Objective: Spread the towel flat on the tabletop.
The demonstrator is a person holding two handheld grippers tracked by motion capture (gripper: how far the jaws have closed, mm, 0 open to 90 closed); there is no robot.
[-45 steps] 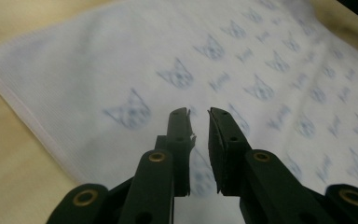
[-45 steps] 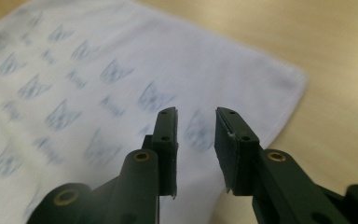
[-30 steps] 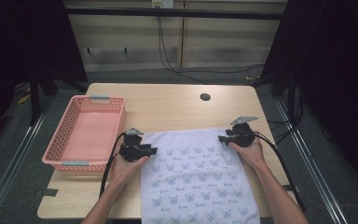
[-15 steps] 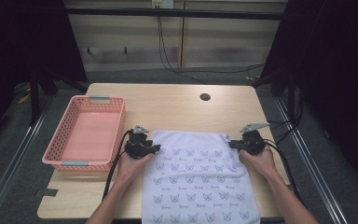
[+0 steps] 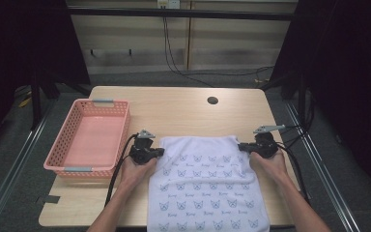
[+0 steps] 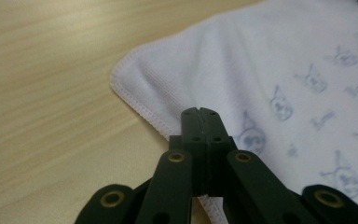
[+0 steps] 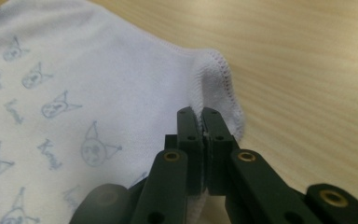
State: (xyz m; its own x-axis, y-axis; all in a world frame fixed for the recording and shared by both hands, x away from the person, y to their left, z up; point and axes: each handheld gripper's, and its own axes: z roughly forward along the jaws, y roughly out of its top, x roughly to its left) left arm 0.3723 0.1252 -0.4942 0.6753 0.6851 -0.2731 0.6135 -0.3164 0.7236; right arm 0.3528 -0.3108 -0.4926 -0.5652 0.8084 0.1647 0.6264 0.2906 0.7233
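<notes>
A white towel (image 5: pixel 203 183) printed with small grey cat faces lies on the wooden table (image 5: pixel 183 111) and hangs over its near edge. My left gripper (image 5: pixel 162 151) sits at the towel's far left corner. Its jaws have just been closing and now pinch the stitched hem of the towel (image 6: pixel 270 60), the left gripper (image 6: pixel 199 112) flat together on the cloth. My right gripper (image 5: pixel 240 146) is at the far right corner. In the right gripper view the right gripper (image 7: pixel 199 113) is shut on a raised fold of the towel (image 7: pixel 98 70) just inside its hem.
A pink plastic basket (image 5: pixel 125 121) stands at the table's left, close to my left hand. A small dark hole (image 5: pixel 212 100) is in the tabletop at the back. Bare wood lies beyond the towel. Cables trail from both grippers toward the table's edges.
My right hand has shifted to the right. The towel's far edge now lies a little farther back and stretches wider between the two grippers. The left hand has stayed put.
</notes>
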